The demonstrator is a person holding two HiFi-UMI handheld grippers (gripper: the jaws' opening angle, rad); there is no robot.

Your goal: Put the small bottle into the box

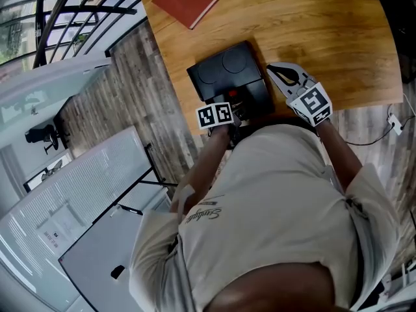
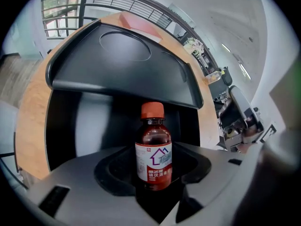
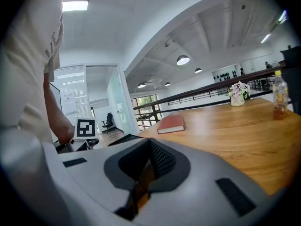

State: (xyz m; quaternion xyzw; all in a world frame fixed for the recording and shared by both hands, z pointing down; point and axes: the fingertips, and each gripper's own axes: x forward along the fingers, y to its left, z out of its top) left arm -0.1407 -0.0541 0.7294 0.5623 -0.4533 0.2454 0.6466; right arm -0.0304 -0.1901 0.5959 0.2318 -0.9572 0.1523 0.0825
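Note:
A small brown bottle (image 2: 154, 150) with an orange cap and a red-and-white label stands upright between the jaws of my left gripper (image 2: 154, 175), which is shut on it. Just beyond it is the black box (image 2: 80, 121), its lid (image 2: 122, 55) standing open; the bottle hangs at the box's near edge. From the head view the box (image 1: 259, 95) lies on the wooden table right in front of the person, with the left gripper (image 1: 224, 112) at its near side. My right gripper (image 1: 281, 72) hovers to the right of the box, jaws together with nothing between them.
A red book (image 1: 185, 0) lies at the table's far side, also in the right gripper view as the red book (image 3: 171, 123). A clear drink bottle (image 3: 279, 95) and a flower vase (image 3: 237, 94) stand far across the table. A railing (image 1: 71, 12) and wood floor lie to the left.

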